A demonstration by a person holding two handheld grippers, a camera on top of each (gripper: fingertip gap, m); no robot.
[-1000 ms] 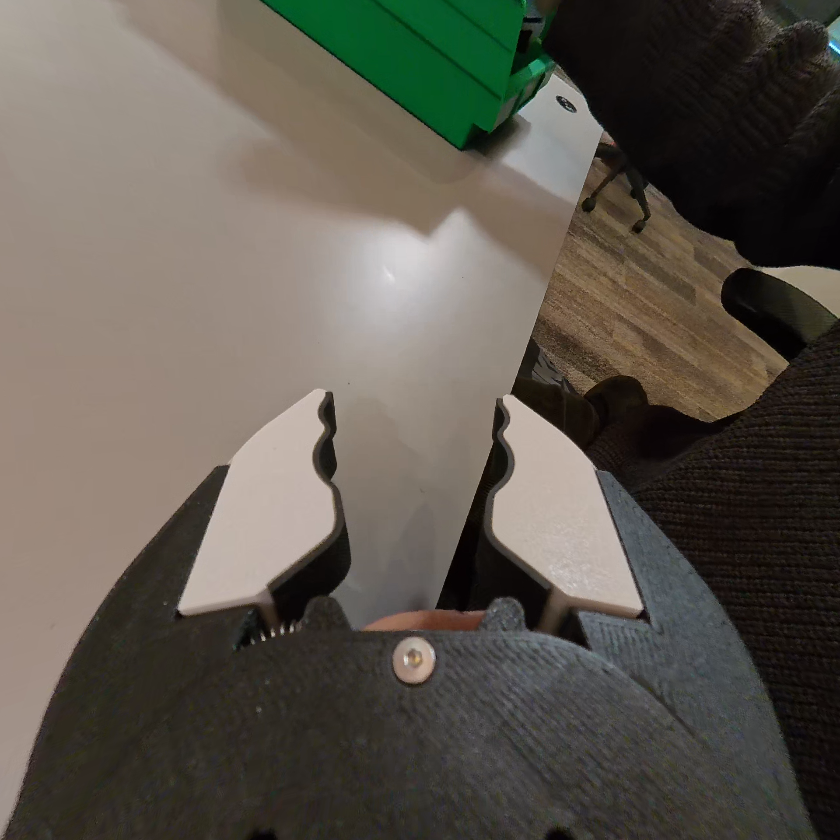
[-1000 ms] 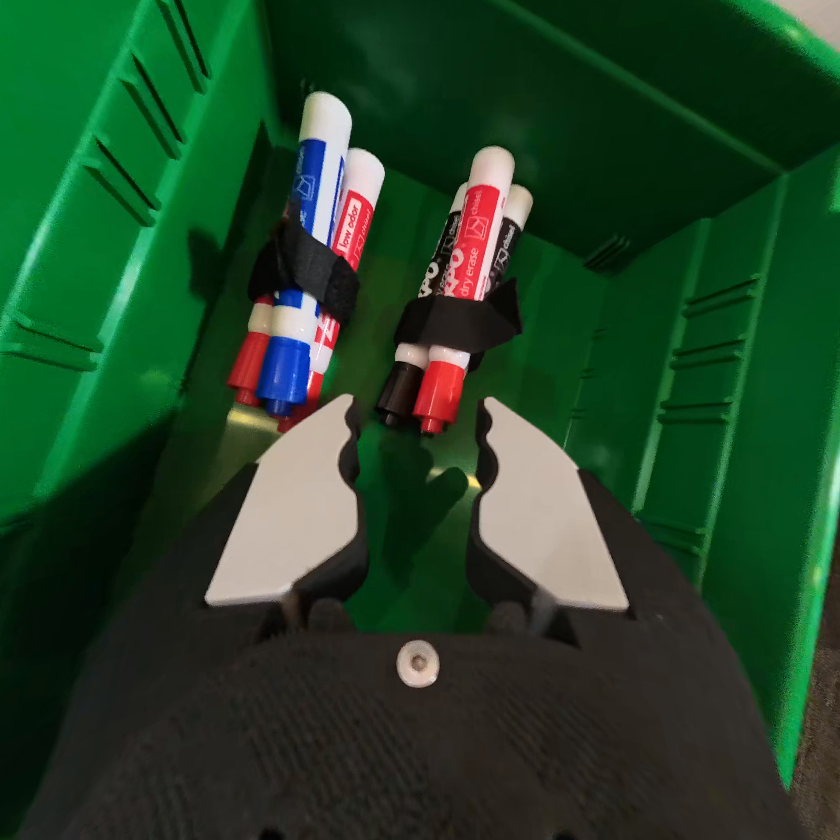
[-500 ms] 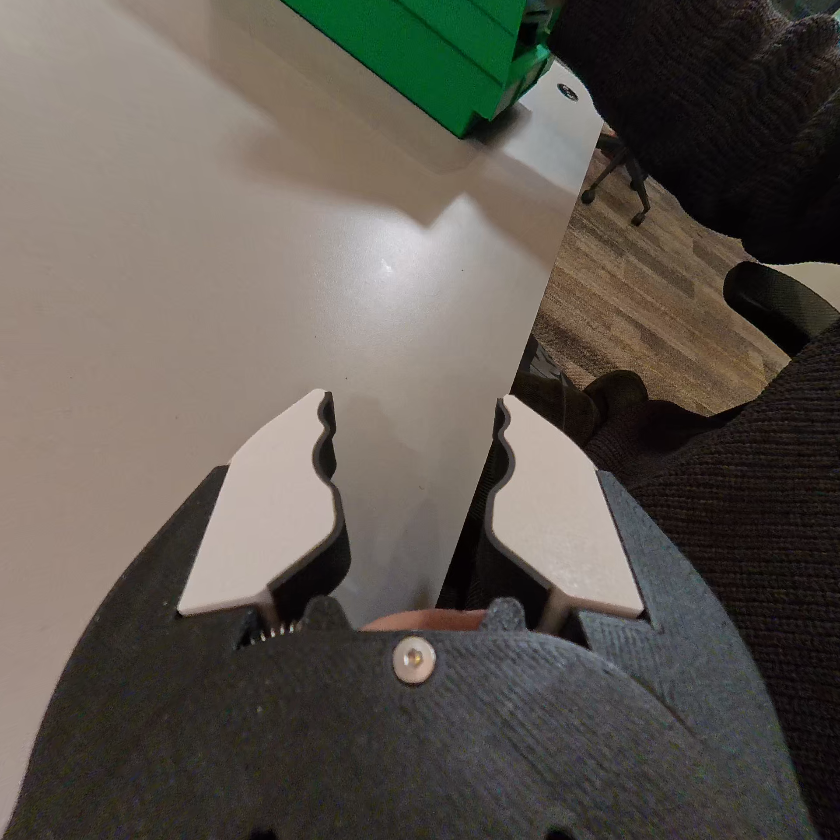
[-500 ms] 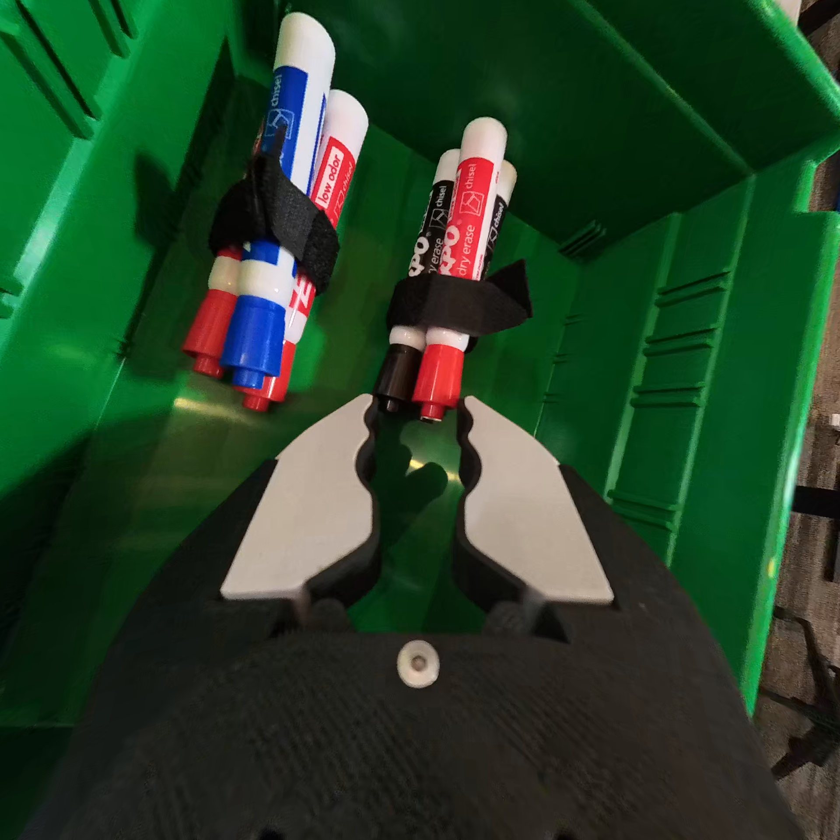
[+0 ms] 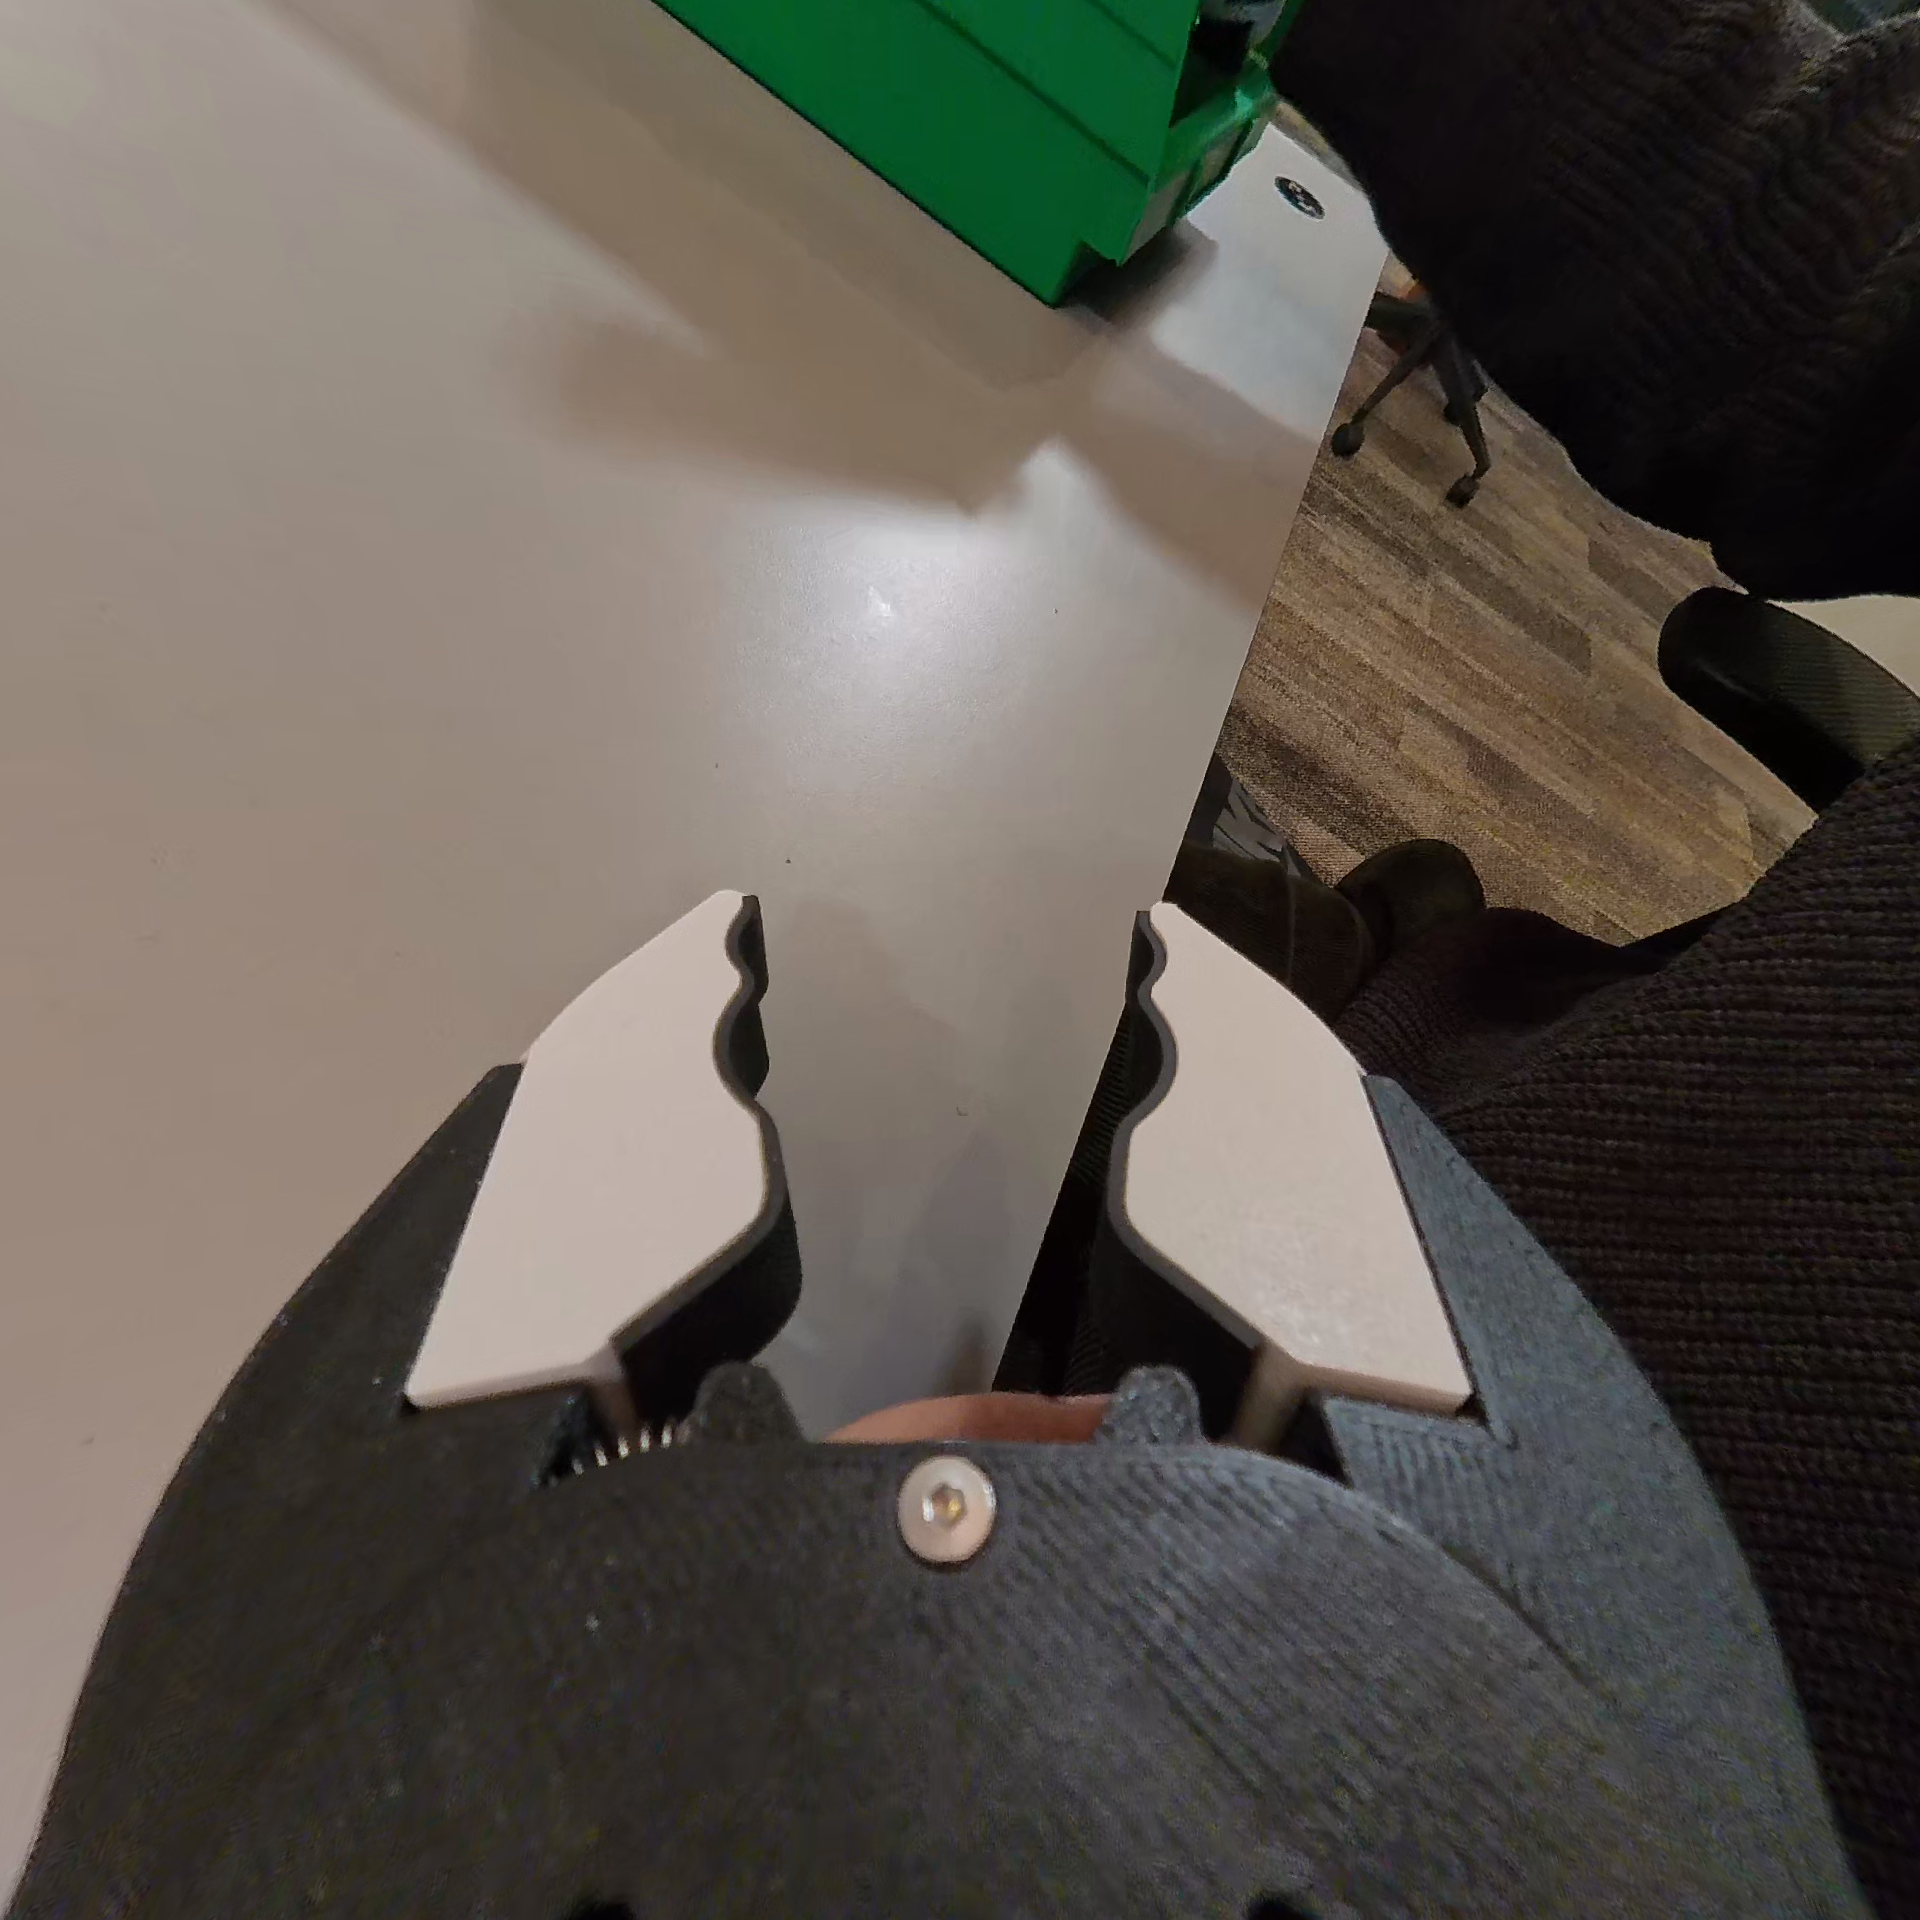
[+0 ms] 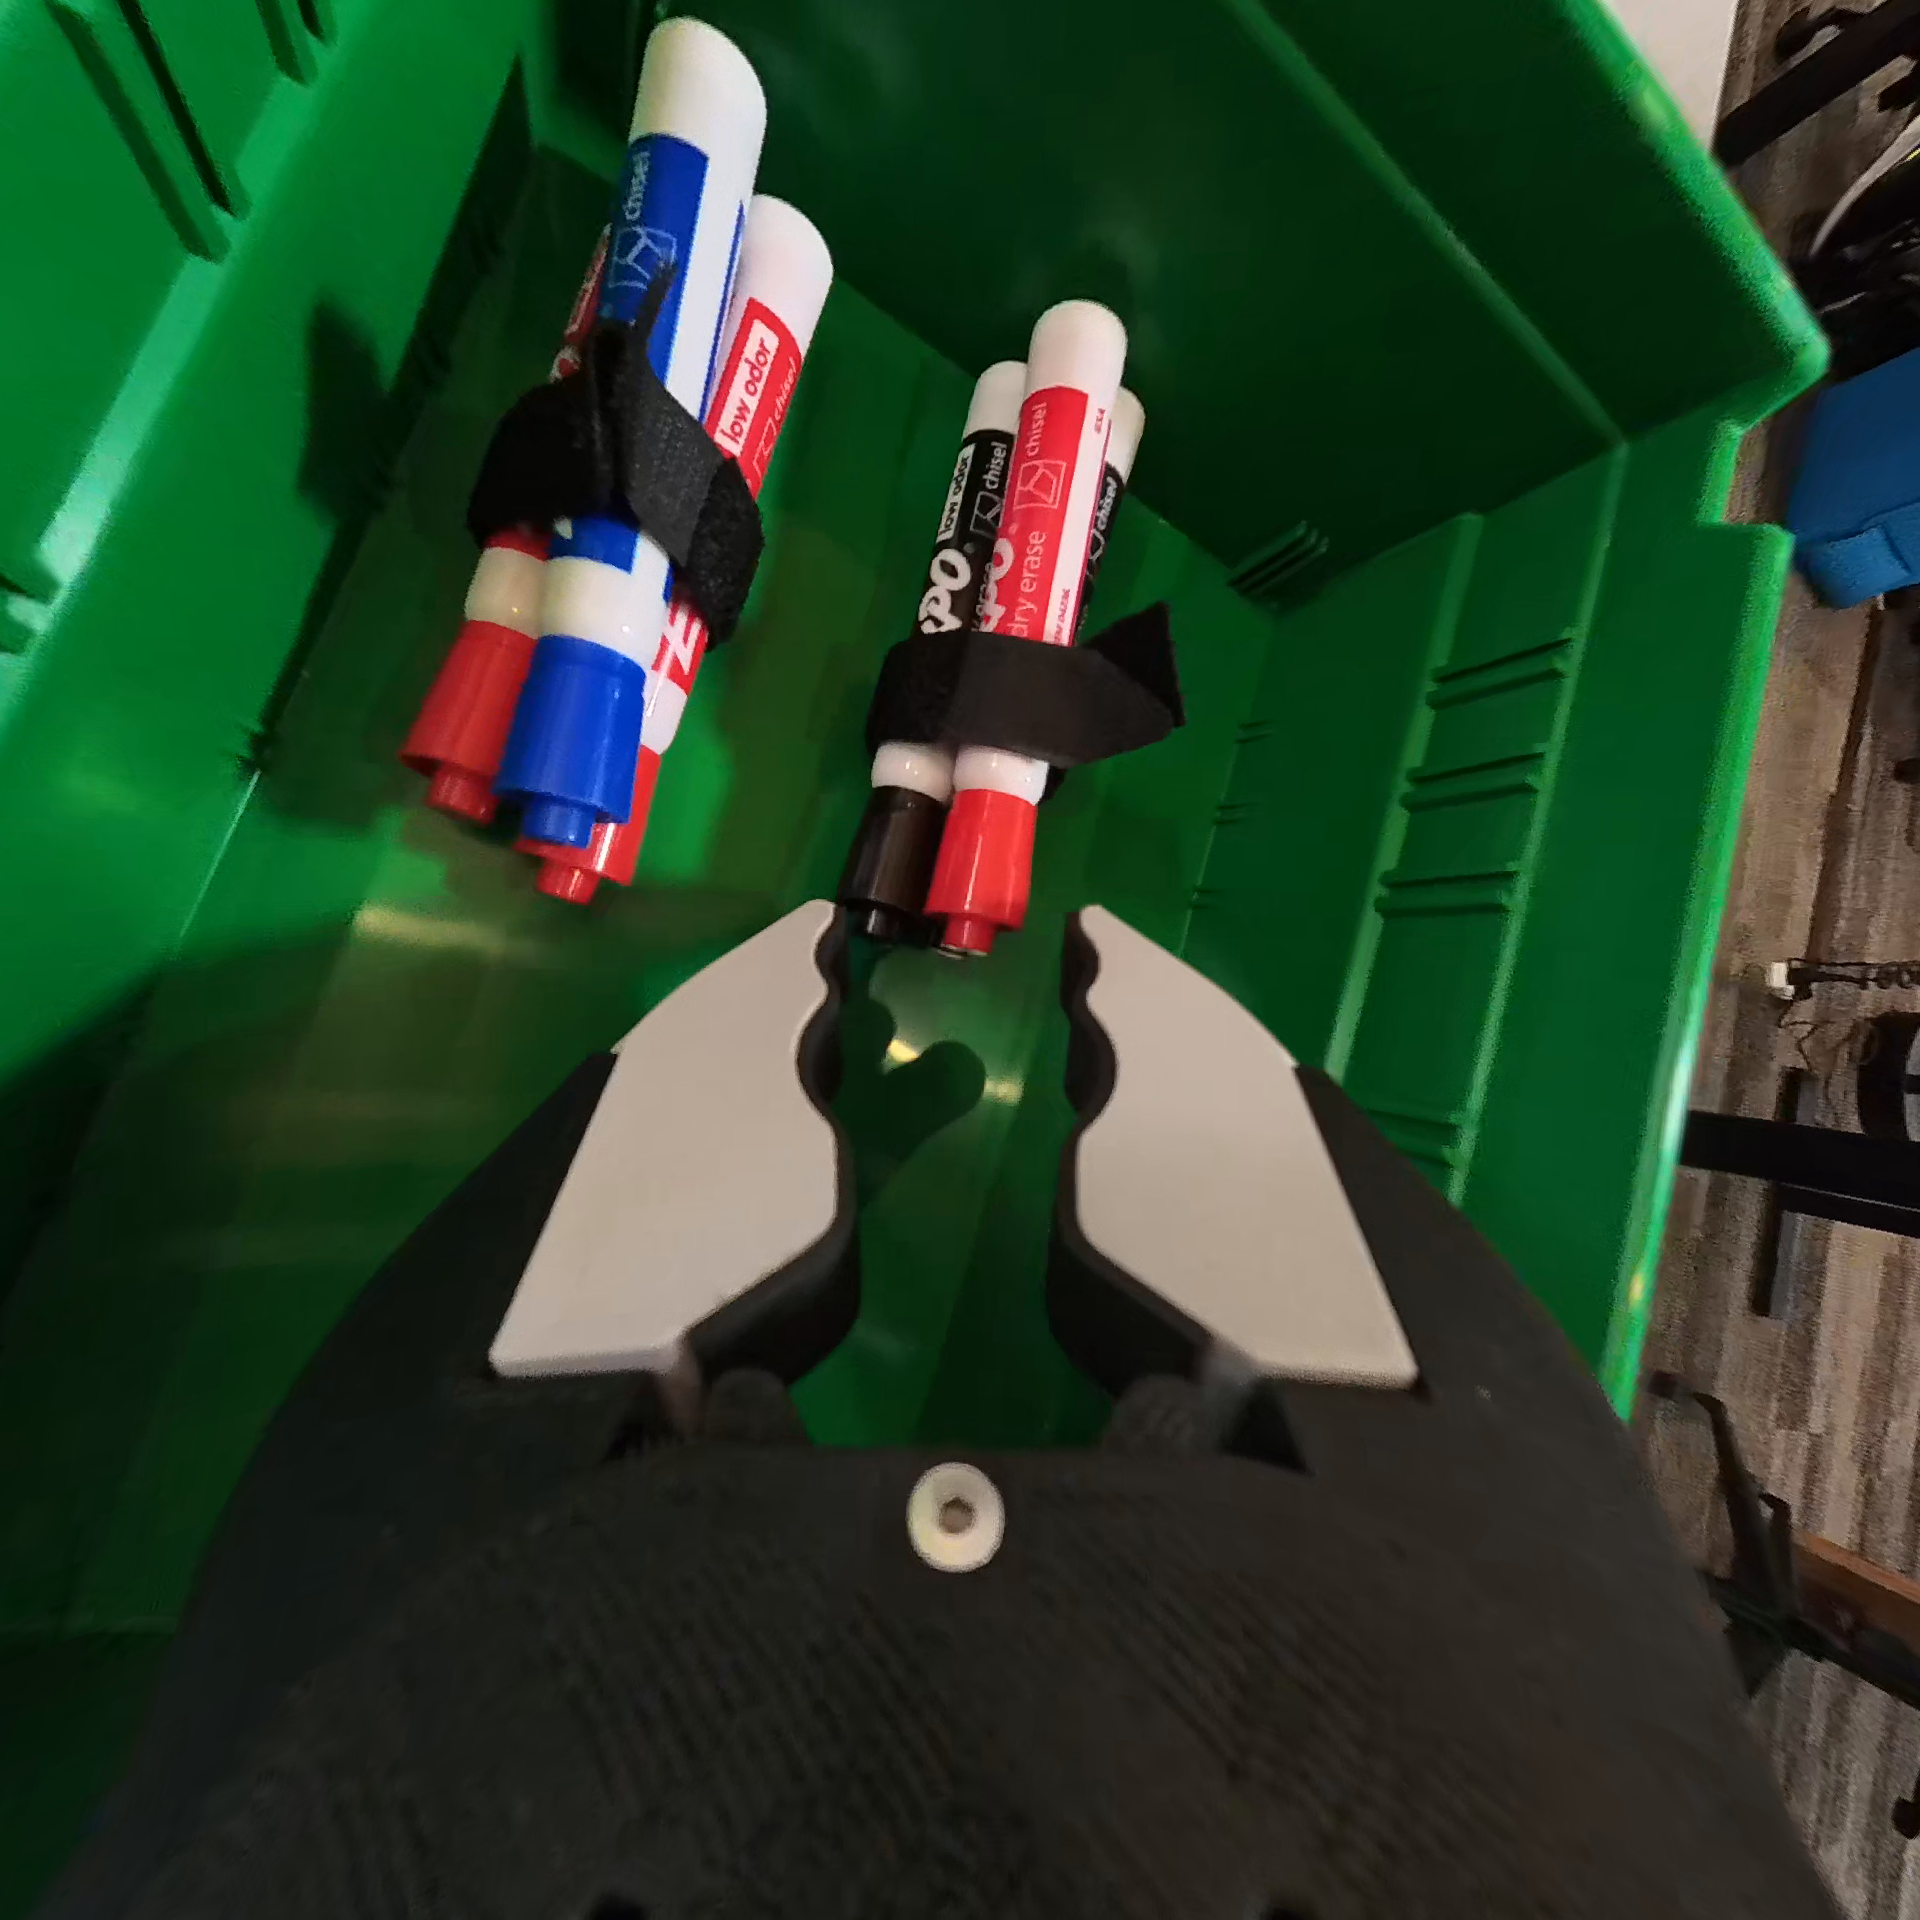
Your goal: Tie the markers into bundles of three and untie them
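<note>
Left gripper (image 5: 945,914): fingers spread, empty, poised over the pale counter (image 5: 468,623) at its edge, a dark knit sleeve (image 5: 1714,1091) alongside.
Right gripper (image 6: 948,914): fingers parted, empty, inside the green bin (image 6: 1455,831).
Just ahead: black-and-red marker bundle (image 6: 997,665), caps at the fingertips.
Farther left: blue-and-red marker bundle (image 6: 613,520), strapped, against the wall.
Beyond: wood-look floor (image 5: 1455,707).

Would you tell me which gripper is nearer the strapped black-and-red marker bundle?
Right. The right gripper is open inside the green plastic bin, its tips at the bundle's caps. The left gripper is open over the pale tabletop, outside the bin.
</note>
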